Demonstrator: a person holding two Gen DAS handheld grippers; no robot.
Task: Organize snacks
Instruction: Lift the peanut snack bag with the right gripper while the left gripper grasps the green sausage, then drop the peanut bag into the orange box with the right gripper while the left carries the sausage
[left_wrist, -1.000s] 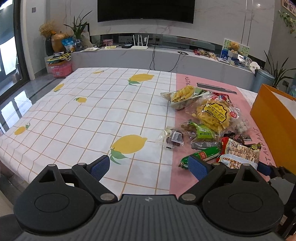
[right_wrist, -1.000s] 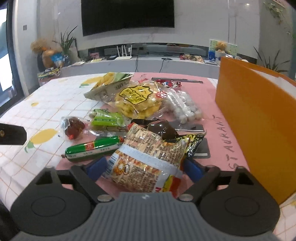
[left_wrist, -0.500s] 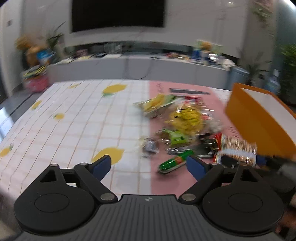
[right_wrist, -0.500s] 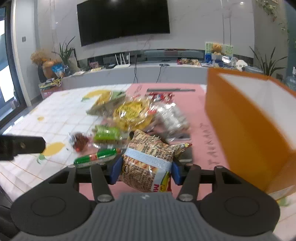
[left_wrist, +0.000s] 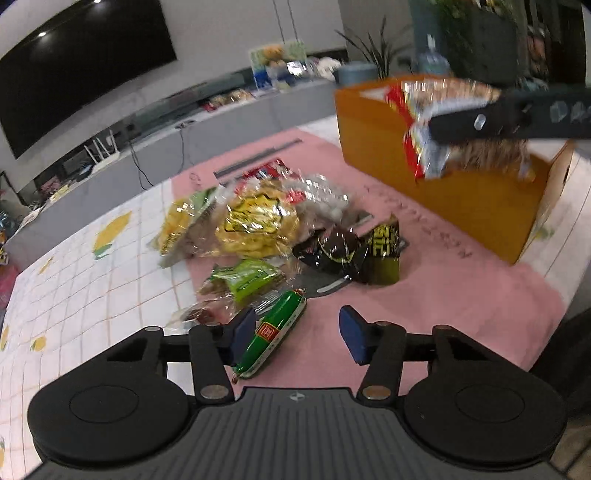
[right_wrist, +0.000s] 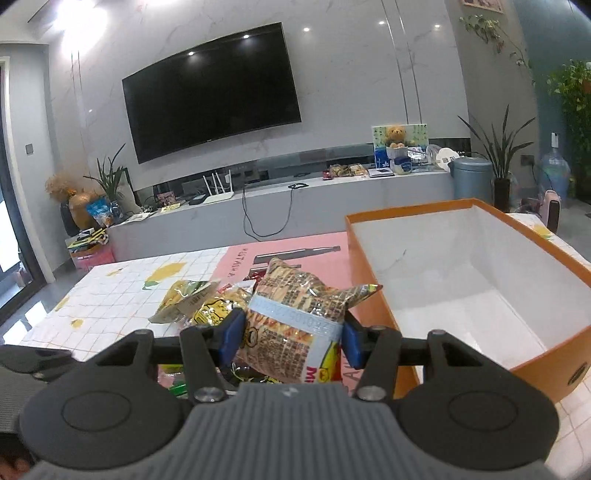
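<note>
My left gripper (left_wrist: 297, 332) hovers low over the pink part of the cloth, its jaws closing. A green sausage (left_wrist: 275, 330) lies between them against the left pad, and the right pad stands clear of it. My right gripper (right_wrist: 291, 336) is shut on a brown-patterned snack packet (right_wrist: 295, 321), lifted off the table at the left near corner of the orange box (right_wrist: 406, 216). The left wrist view shows that packet (left_wrist: 439, 107) hanging above the box's (left_wrist: 424, 184) near wall. The box's white inside looks bare.
Behind the sausage lies a pile of snacks: a yellow bag (left_wrist: 258, 225), a green packet (left_wrist: 247, 277), a dark foil wrapper (left_wrist: 328, 251) and a black-and-yellow packet (left_wrist: 384, 251). The lemon-print cloth (left_wrist: 92, 295) stretches left. The table's edge runs close at the right.
The right gripper shut on the packet and raised it from the table up beside the box. The left gripper swung right, rolled, came down over the sausage, and its jaws narrowed.
</note>
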